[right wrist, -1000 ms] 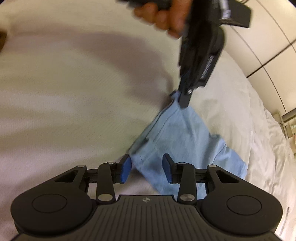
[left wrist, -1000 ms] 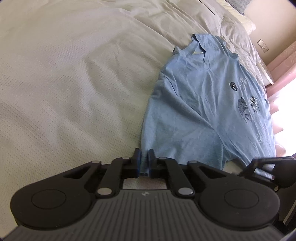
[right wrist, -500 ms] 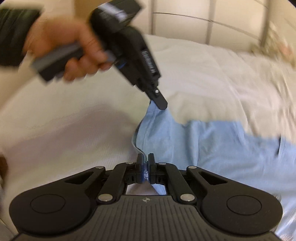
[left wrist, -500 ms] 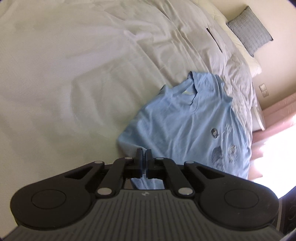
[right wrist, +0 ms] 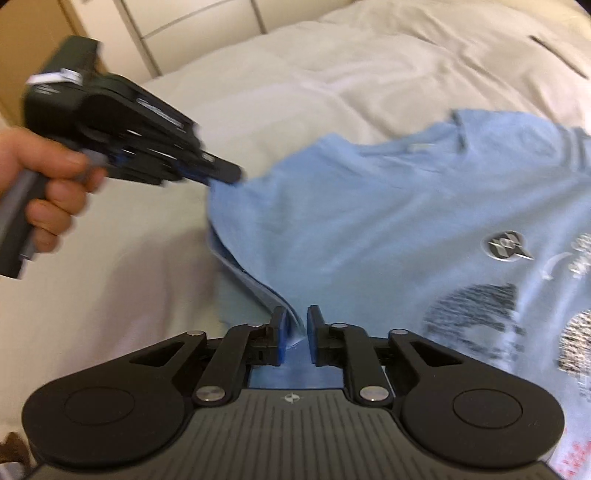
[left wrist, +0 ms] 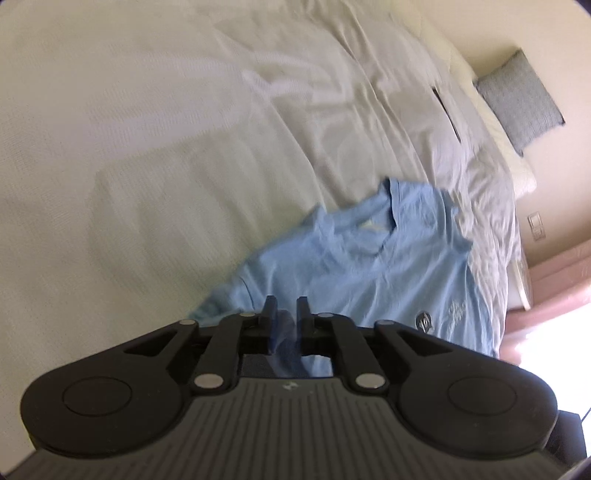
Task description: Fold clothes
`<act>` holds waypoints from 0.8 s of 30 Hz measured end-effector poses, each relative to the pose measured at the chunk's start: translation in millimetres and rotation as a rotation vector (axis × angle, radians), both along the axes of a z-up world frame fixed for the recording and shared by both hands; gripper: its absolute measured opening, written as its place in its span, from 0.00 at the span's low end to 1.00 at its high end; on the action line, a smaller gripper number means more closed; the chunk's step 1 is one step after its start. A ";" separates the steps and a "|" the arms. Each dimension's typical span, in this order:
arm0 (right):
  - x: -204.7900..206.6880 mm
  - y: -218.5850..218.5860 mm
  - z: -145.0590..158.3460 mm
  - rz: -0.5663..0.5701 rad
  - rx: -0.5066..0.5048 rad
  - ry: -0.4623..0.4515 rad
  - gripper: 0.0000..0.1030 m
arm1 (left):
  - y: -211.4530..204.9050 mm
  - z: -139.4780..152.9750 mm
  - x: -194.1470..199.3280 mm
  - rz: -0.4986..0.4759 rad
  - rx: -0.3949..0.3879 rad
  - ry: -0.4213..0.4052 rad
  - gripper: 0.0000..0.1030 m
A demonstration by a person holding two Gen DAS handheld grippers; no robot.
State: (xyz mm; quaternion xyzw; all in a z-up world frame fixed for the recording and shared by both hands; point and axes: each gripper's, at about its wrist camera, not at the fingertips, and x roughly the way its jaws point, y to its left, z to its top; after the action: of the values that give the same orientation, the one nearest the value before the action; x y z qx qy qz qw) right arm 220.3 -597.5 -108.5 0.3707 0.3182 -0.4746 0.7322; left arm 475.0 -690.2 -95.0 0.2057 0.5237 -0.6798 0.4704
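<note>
Light blue cotton T-shirt with dark printed graphics (left wrist: 373, 266) spread front-up across a bed covered in a pale cream quilted duvet (left wrist: 155, 155), neckline toward the far end, printed patches toward the right edge. Near corner of the shirt raised off the bedding, hanging between the two tools. Left black two-finger tool (left wrist: 287, 317) seen from its own camera with fingers slightly parted, a dark, blurred fold of blue cloth (left wrist: 286, 343) bunched in the gap; contact with the pads blurred, so cannot tell if gripped or let go. Same left tool in the right wrist view (right wrist: 225, 173), held by a bare hand (right wrist: 48, 184) on its grey handle, tip buried in the shirt's edge, fabric pulled up to a peak there. Right black tool with blue pads (right wrist: 295, 332) also parted a little, hem of the shirt threaded through the gap and lying against the left pad; grasp uncertain here too, cannot tell. Grey knitted cushion (left wrist: 521, 99) propped at the head of the bed beside a cream wall, well apart from the shirt. Pale panelled wardrobe doors (right wrist: 207, 26) beyond the bed in the right wrist view.
</note>
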 end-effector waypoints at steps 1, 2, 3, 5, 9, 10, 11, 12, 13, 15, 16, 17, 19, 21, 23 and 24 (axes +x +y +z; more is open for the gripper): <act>-2.8 1.6 1.4 -0.004 -0.006 0.013 0.17 | 1.4 -0.3 0.2 -0.001 -0.006 -0.008 0.11; -5.3 3.9 3.7 -0.004 -0.015 0.026 0.18 | 2.7 -2.5 -2.1 -0.014 -0.008 -0.021 0.11; -6.1 7.0 5.5 0.002 -0.029 0.036 0.18 | 3.9 -4.7 -4.4 -0.027 -0.010 -0.033 0.11; -3.0 12.9 8.9 0.033 -0.060 0.043 0.18 | 6.4 -9.1 -8.9 -0.053 -0.015 -0.058 0.11; 17.7 17.4 11.9 0.170 -0.097 0.031 0.18 | 11.3 -17.8 -17.9 -0.104 -0.024 -0.108 0.11; 24.1 18.7 10.2 0.209 -0.099 0.030 0.18 | 12.6 -20.0 -20.2 -0.117 -0.027 -0.120 0.11; 30.6 18.9 7.3 0.250 -0.096 0.026 0.18 | 13.8 -22.2 -22.4 -0.129 -0.029 -0.133 0.11; 36.1 17.6 3.3 0.282 -0.086 0.020 0.18 | 15.1 -24.4 -24.7 -0.142 -0.032 -0.145 0.11; 40.4 16.9 -0.3 0.302 -0.076 0.014 0.19 | 16.3 -26.6 -26.9 -0.155 -0.034 -0.157 0.12; 46.0 14.0 -9.5 0.332 -0.039 0.003 0.21 | 16.9 -31.2 -32.6 -0.179 -0.041 -0.195 0.12; 47.7 12.7 -14.0 0.343 -0.018 0.006 0.24 | 15.4 -34.7 -34.2 -0.179 -0.039 -0.226 0.12; 49.3 11.4 -18.4 0.354 0.002 0.008 0.27 | 14.1 -38.8 -34.1 -0.173 -0.033 -0.253 0.12; 49.4 12.1 -23.9 0.363 0.040 0.015 0.28 | 13.3 -43.8 -32.0 -0.155 -0.022 -0.292 0.11; 47.6 15.5 -22.6 0.369 0.054 0.020 0.28 | 17.0 -41.6 -25.6 -0.126 -0.017 -0.289 0.11; 42.5 21.8 -15.3 0.369 0.057 0.014 0.27 | 25.9 -32.3 -20.7 -0.102 -0.025 -0.301 0.11; 38.9 26.5 -9.8 0.363 0.055 0.012 0.27 | 31.6 -26.3 -18.6 -0.088 -0.029 -0.303 0.11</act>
State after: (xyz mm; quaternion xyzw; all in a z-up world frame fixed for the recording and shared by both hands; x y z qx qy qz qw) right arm 259.2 -571.0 -118.2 0.3243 0.3970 -0.3279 0.7935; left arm 456.4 -658.7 -121.2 0.3221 0.4274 -0.6684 0.5166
